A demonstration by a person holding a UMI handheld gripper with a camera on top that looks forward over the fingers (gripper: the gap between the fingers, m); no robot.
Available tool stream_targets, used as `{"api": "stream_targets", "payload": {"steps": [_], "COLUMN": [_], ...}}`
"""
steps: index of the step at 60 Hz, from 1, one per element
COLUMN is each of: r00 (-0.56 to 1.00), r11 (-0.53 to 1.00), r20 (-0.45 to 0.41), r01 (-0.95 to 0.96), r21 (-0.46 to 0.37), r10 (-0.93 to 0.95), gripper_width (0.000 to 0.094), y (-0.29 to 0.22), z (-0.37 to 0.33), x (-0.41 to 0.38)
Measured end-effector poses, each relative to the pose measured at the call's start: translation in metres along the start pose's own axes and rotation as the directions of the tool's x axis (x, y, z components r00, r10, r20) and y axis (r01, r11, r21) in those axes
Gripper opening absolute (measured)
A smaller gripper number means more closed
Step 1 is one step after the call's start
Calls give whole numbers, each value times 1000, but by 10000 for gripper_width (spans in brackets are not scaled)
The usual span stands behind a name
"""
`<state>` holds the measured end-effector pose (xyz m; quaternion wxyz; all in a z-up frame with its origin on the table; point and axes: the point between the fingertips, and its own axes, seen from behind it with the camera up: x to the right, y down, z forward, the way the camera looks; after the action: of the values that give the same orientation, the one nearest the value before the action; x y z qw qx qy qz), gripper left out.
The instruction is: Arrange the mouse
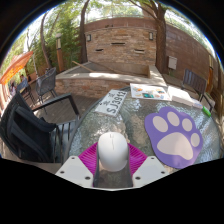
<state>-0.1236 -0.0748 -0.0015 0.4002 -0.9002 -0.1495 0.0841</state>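
1. Gripper (pixel 113 172) low over a round glass table (pixel 120 125), two fingers reaching forward, magenta pads (pixel 90 157) on their inner faces.
2. Clasping one white mouse (pixel 113 152), pads pressed against both its sides; mouse pointing straight ahead between the fingers.
3. Just ahead and to the right: one purple paw-shaped mouse pad (pixel 176 135), lying flat on the glass, with lighter toe and palm patches; apart from the mouse.
4. Further ahead on the glass: one licence plate (pixel 112 102), lying tilted, with dark characters on a light ground, too small to read.
5. Beyond that, at the far rim: some flat light-coloured papers or cards (pixel 150 91), print not legible.
6. Beside the table on the left: one dark metal patio chair (pixel 35 125) close by, more chairs (pixel 42 85) behind it, count unclear.
7. Farthest out: a wooden fence (pixel 125 42) and tree trunks (pixel 158 30).
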Motion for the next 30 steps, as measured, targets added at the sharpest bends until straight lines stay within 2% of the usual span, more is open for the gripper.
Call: {"api": "stream_targets", "payload": {"steps": [6, 10, 19, 24, 30], "r00": [999, 997, 985, 973, 957], "r11": [996, 984, 936, 931, 952], "r20": [15, 13, -63, -136, -193], "r01": [-31, -73, -134, -132, -163], "r21": [80, 163, 326, 342, 259], "r10": [29, 71, 163, 188, 217], "gripper_width": [382, 381, 387, 388, 396], "y": [-46, -91, -183, -191, -143], "z": [-22, -44, -91, -94, -56], "x": [10, 31, 119, 176, 227]}}
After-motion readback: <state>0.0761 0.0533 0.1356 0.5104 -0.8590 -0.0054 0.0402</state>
